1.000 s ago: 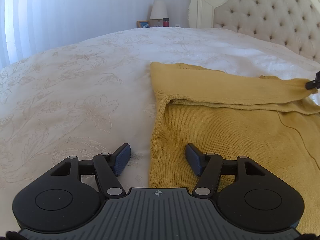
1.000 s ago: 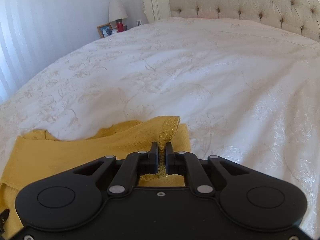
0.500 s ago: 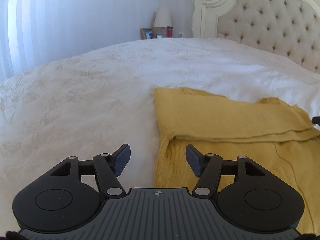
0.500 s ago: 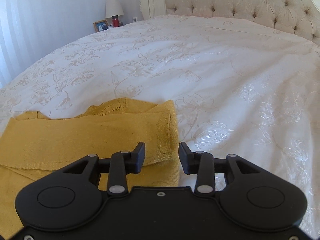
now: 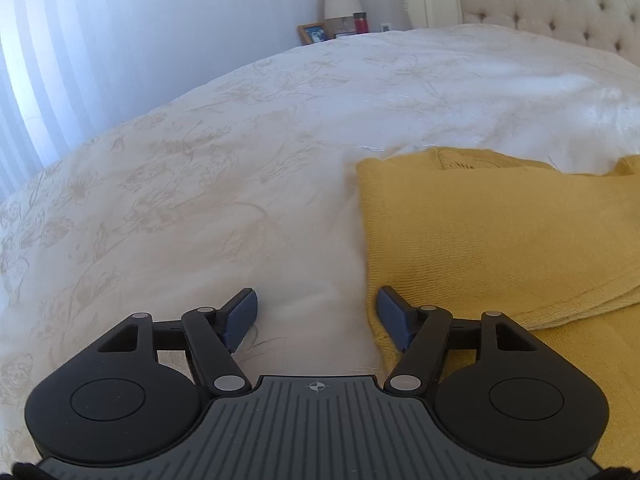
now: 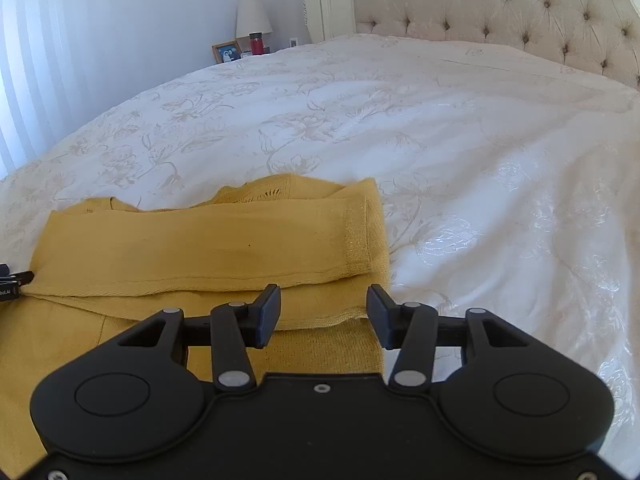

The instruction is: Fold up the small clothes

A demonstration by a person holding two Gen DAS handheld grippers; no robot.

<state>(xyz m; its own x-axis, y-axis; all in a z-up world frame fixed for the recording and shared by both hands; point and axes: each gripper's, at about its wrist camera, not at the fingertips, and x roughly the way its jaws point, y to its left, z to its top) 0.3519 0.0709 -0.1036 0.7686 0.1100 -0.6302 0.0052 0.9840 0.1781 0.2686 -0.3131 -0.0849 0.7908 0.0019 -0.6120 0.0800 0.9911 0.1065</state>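
Observation:
A mustard-yellow knit sweater lies flat on the white bed, a sleeve folded across its body. My left gripper is open and empty, low at the sweater's left edge, its right finger over the knit. My right gripper is open and empty, just above the sweater's right edge by the sleeve cuff. The tip of the left gripper shows at the far left of the right wrist view.
A white floral bedspread covers the bed. A tufted cream headboard stands at the back. A nightstand holds a lamp, a red cup and a photo frame. Pale curtains hang at the left.
My right gripper opened and let go of the sleeve cuff, which now lies flat across the sweater. Both grippers pulled back and lowered toward the sweater's edges.

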